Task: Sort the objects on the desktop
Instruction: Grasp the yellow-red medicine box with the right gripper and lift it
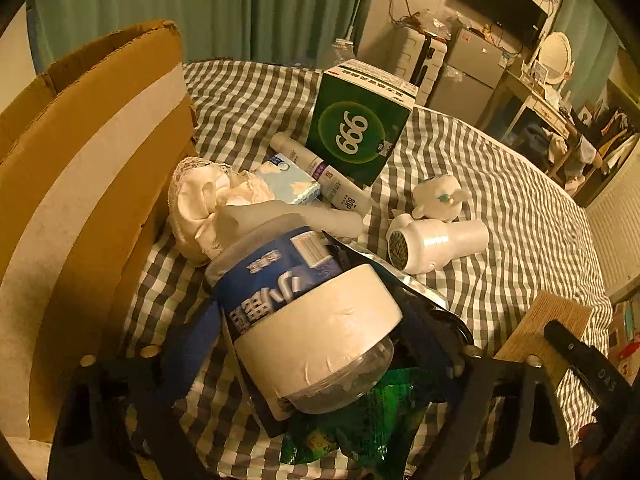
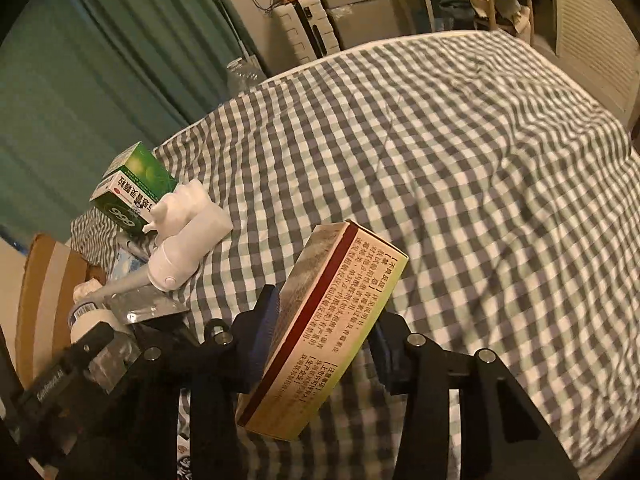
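In the left wrist view, a plastic jar [image 1: 304,312] with a blue label and a wide white band lies tilted between the blue pads of my left gripper [image 1: 308,324], which press on its two sides. It sits over a green snack packet [image 1: 360,420] and a silver foil pack [image 1: 404,280]. In the right wrist view, my right gripper [image 2: 324,328] is shut on a long yellow and red medicine box [image 2: 332,320] with printed text, held slanted above the checked cover [image 2: 440,160]. That box's end shows at the right of the left wrist view [image 1: 548,328].
A tall cardboard box [image 1: 92,168] stands at the left. Behind the jar lie a cream cloth [image 1: 204,204], a tissue packet [image 1: 292,180], a white tube [image 1: 320,176], a green 999 box [image 1: 360,132], a white toy [image 1: 438,196] and a white dryer-like device [image 1: 432,244].
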`<state>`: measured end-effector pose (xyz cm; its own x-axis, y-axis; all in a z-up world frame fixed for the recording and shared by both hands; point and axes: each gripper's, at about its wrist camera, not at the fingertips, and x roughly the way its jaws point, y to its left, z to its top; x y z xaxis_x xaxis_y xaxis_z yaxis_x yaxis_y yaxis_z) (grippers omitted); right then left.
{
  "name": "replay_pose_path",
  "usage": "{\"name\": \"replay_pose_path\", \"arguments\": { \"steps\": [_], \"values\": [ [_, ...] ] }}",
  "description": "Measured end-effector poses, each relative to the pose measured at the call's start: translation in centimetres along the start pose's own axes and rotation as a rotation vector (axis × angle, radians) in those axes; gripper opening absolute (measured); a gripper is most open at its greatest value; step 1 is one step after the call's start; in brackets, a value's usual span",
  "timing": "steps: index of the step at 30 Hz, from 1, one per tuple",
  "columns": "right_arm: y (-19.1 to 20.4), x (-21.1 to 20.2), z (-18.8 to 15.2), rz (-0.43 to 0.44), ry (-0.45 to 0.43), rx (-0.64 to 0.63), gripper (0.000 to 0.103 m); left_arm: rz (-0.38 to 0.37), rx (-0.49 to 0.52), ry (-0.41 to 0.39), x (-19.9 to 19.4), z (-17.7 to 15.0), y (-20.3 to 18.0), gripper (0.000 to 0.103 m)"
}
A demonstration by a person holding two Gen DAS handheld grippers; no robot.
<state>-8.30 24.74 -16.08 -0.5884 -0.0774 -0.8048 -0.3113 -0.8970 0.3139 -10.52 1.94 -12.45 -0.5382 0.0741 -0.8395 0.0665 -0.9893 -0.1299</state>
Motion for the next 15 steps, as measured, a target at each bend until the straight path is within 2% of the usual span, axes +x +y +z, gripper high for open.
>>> {"name": "replay_pose_path", "arguments": {
  "steps": [7,15],
  "values": [
    [3.8,-1.9,0.0,-0.098,-0.132,-0.237,0.036,0.001,0.004,0.002,0.2,0.1,-0.1,0.079],
    [6.0,-4.0,-0.4,-0.166,-0.179,-0.355,0.035,-0.044,-0.035,0.023,-1.7,0.0,0.4,0.076]
  ]
}}
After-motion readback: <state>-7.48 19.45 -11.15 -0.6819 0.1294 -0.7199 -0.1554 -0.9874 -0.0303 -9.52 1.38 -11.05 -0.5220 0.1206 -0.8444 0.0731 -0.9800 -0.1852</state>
